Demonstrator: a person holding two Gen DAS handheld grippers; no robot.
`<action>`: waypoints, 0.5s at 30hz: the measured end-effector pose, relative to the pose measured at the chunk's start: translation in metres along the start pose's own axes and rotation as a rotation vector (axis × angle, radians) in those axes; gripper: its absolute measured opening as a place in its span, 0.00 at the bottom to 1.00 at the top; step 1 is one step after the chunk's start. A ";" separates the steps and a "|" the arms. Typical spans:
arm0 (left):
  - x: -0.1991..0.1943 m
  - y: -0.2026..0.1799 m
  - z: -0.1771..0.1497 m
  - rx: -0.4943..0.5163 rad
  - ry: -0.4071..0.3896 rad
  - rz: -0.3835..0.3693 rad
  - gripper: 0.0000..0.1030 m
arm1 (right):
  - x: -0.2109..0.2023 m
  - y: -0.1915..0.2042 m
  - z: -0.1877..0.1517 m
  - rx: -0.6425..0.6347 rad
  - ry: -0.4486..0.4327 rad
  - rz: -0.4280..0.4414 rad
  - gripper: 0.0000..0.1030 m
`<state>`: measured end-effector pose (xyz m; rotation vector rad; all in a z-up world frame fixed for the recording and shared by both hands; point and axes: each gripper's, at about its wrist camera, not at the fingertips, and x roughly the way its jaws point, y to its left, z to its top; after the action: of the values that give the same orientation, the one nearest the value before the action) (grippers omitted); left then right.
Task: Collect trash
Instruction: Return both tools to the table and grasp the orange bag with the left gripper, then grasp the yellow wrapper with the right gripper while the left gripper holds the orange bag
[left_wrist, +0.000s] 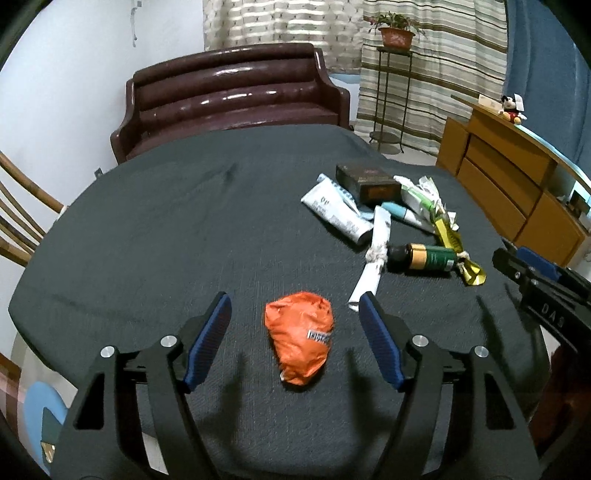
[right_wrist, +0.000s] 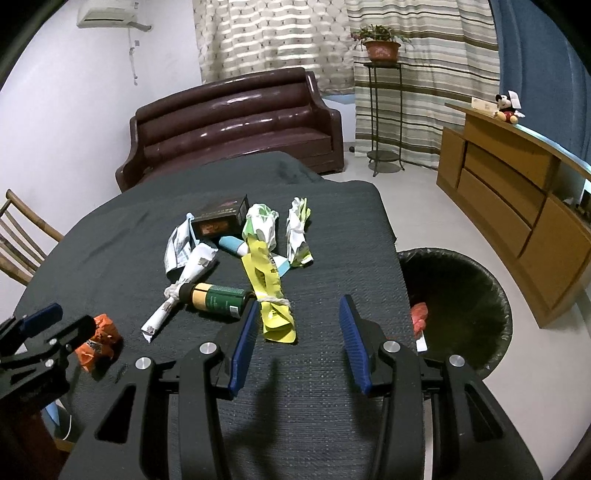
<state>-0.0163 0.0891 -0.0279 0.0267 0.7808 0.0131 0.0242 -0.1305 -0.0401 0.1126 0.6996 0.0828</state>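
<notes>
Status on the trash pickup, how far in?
Early. Done: one red scrap lies in the bin. In hand: nothing; the left gripper has open jaws straddling the orange wrapper, the right gripper is empty. Left: that wrapper, the green bottle, the yellow wrapper, crumpled papers, a dark box.

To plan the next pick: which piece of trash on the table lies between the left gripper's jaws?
The orange crumpled wrapper, lying alone and untouched between the open left gripper jaws; other trash is piled farther away.

Dark-clothed table (left_wrist: 147, 229) with scattered trash (left_wrist: 391, 218)
</notes>
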 end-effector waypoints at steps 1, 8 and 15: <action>0.002 0.001 -0.001 0.000 0.005 -0.003 0.68 | 0.001 0.000 0.000 0.000 0.002 0.000 0.43; 0.018 0.005 -0.007 -0.011 0.048 -0.014 0.60 | 0.006 0.001 0.001 -0.004 0.012 0.003 0.44; 0.026 0.007 -0.006 -0.004 0.051 -0.039 0.40 | 0.010 0.005 0.003 -0.012 0.020 0.008 0.45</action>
<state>-0.0023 0.0972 -0.0505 0.0071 0.8319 -0.0213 0.0334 -0.1248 -0.0435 0.1032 0.7182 0.0957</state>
